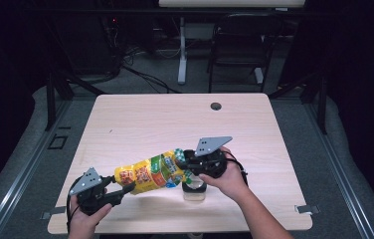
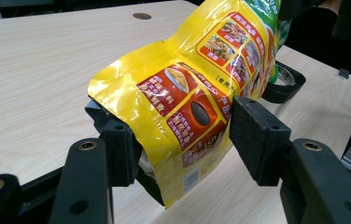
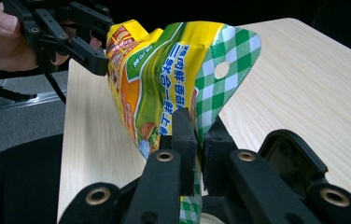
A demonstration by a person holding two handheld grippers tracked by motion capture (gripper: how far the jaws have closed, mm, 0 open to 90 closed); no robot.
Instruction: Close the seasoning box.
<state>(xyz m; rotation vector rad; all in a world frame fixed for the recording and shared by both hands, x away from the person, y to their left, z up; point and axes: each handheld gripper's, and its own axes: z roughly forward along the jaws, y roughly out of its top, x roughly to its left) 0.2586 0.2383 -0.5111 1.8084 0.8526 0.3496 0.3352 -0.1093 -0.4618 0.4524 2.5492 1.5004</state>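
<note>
two grippers hold the yellow bag (image 1: 150, 174) over the jar (image 1: 194, 190); right gripper (image 3: 196, 135) pinches its top; left gripper (image 2: 183, 140) squeezes its bottom; pouring comes next.

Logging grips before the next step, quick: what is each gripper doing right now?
Left gripper: jaws wide around the bottom end of the yellow pouch, left pad touching; firm grip cannot be told.
Right gripper: closed on the pouch's green-checked end.

Dark room — chair (image 1: 238, 45), grey floor (image 1: 140, 84)
</note>
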